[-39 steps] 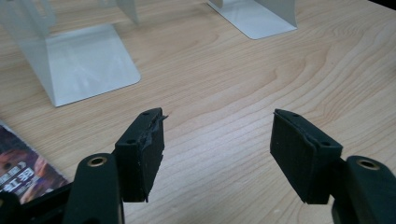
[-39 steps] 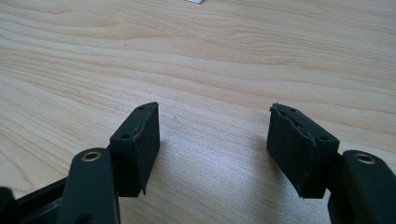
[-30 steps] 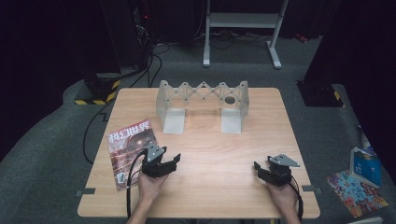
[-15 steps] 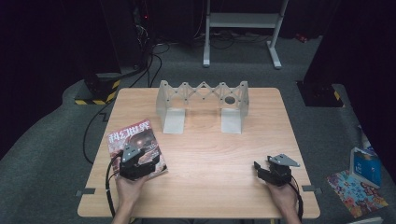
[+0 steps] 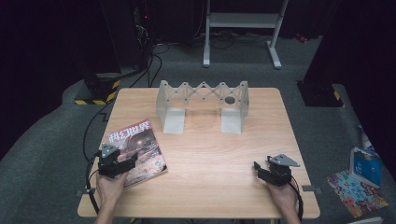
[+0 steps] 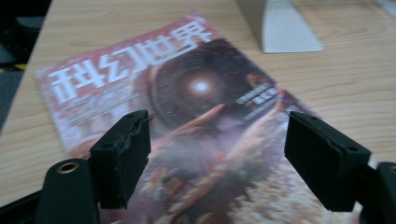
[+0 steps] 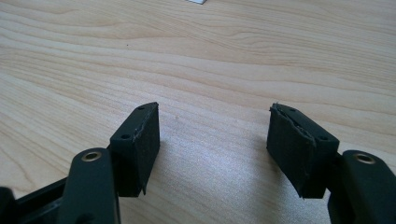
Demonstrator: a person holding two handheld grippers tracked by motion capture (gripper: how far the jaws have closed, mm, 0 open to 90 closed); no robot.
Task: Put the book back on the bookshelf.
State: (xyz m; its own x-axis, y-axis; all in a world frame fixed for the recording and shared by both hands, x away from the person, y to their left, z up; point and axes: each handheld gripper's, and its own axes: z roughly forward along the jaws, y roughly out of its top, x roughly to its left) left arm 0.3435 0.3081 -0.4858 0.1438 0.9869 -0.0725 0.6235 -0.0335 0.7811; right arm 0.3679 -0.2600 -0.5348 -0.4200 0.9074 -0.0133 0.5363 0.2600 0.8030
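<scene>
A magazine (image 5: 136, 147) with a reddish cover and white lettering lies flat near the table's left front corner. My left gripper (image 5: 122, 158) hovers over its near edge, open, and the left gripper view has the cover (image 6: 196, 116) spread between and beyond the two black jaws. At the right front of the table my right gripper (image 5: 261, 171) rests low, open, with bare wood (image 7: 210, 93) between its jaws. A grey metal folding rack (image 5: 201, 103) stands upright at the back middle of the table.
The wooden table (image 5: 210, 154) is bounded by dark floor on all sides. Cables (image 5: 149, 56) and a metal stand (image 5: 243, 28) lie behind it. A blue box (image 5: 365, 167) and a colourful booklet (image 5: 357, 192) sit on the floor at the right.
My left gripper has moved left from the table's wood onto the magazine's near edge. The right gripper has stayed in place.
</scene>
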